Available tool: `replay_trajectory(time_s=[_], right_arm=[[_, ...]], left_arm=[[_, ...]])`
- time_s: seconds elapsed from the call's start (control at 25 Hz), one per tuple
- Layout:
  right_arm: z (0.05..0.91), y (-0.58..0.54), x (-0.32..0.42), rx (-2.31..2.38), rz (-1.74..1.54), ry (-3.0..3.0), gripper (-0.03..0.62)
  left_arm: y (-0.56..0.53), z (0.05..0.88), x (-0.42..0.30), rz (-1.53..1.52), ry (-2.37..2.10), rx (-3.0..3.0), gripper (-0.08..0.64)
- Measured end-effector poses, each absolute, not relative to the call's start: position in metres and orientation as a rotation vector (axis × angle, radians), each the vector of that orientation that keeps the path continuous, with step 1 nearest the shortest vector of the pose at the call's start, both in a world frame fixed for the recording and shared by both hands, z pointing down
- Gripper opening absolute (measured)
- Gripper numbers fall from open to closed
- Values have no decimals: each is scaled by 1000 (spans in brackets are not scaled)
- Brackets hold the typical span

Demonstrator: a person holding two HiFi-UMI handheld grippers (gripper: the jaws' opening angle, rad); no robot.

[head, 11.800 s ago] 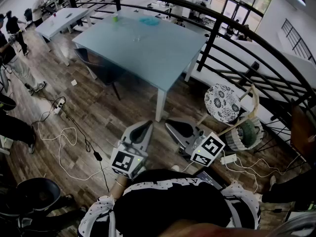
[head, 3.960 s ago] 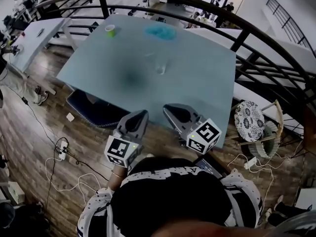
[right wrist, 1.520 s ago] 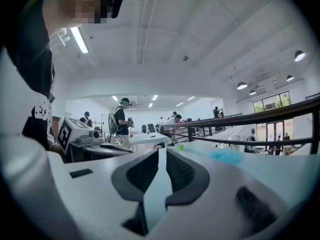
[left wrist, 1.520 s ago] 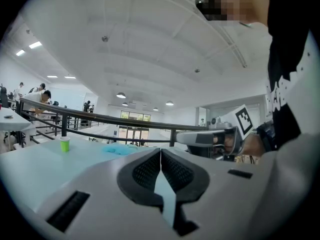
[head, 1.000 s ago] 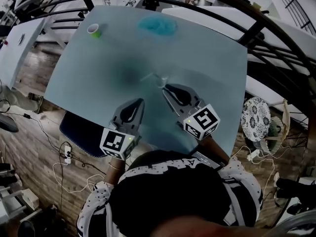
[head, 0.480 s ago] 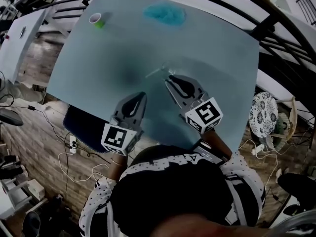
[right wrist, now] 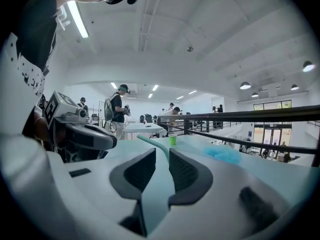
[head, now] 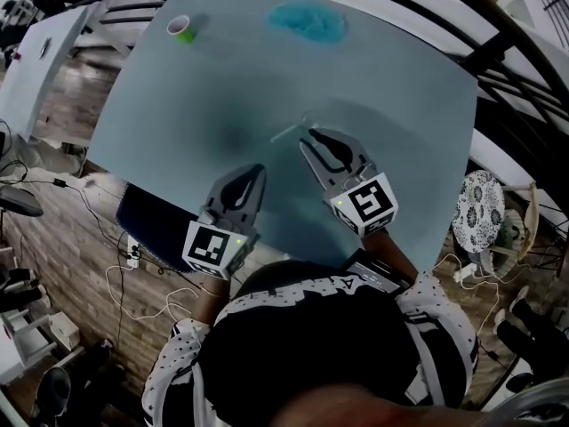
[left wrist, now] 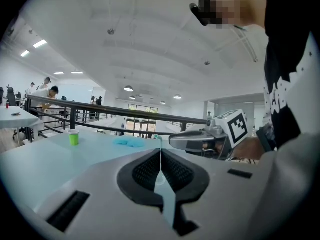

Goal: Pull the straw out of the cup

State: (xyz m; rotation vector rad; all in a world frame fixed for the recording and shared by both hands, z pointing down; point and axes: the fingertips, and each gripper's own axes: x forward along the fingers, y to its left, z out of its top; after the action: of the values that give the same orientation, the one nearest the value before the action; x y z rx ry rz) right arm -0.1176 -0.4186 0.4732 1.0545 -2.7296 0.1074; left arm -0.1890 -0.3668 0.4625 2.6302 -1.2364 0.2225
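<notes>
A clear cup (head: 304, 127), faint against the pale blue table (head: 204, 105), stands mid-table with a pale green straw (head: 286, 132) leaning out to the left. My right gripper (head: 310, 137) is at the cup and open by a narrow gap. In the right gripper view the straw (right wrist: 152, 143) slants down into that gap without being pinched. My left gripper (head: 258, 170) hangs shut over the table, nearer me and left of the cup. Above its closed pads the straw tip (left wrist: 158, 137) shows in the left gripper view.
A small green cup (head: 182, 28) stands at the table's far left corner and a blue cloth (head: 308, 20) lies at the far edge. A dark chair (head: 151, 225) is tucked under the near left side. A black railing (head: 498, 52) runs behind the table, with cables on the wooden floor.
Both grippers have come from over the floor to over the table. In the last second the right gripper closed in on the cup and straw, while the left stayed behind it.
</notes>
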Motion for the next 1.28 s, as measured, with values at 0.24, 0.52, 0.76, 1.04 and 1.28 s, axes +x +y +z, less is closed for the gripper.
replay_trajectory(time_s=[0.24, 0.52, 0.76, 1.04, 1.28], right_arm=[[483, -427, -122, 1034, 20, -2664, 67], [491, -435, -127, 1020, -1, -2639, 67], [493, -441, -132, 1003, -13, -2636, 67], [490, -445, -134, 1000, -64, -2628, 63], [481, -442, -128, 1046, -98, -2623, 41]], left_arm=[[-368, 461, -194, 226, -1262, 2616, 14], [-368, 463, -204, 230, -1294, 2594, 14], [-369, 464, -208, 238, -1307, 2583, 14], [-370, 461, -207, 234, -1315, 2582, 14], [-366, 460, -206, 229, -1311, 2587, 14]])
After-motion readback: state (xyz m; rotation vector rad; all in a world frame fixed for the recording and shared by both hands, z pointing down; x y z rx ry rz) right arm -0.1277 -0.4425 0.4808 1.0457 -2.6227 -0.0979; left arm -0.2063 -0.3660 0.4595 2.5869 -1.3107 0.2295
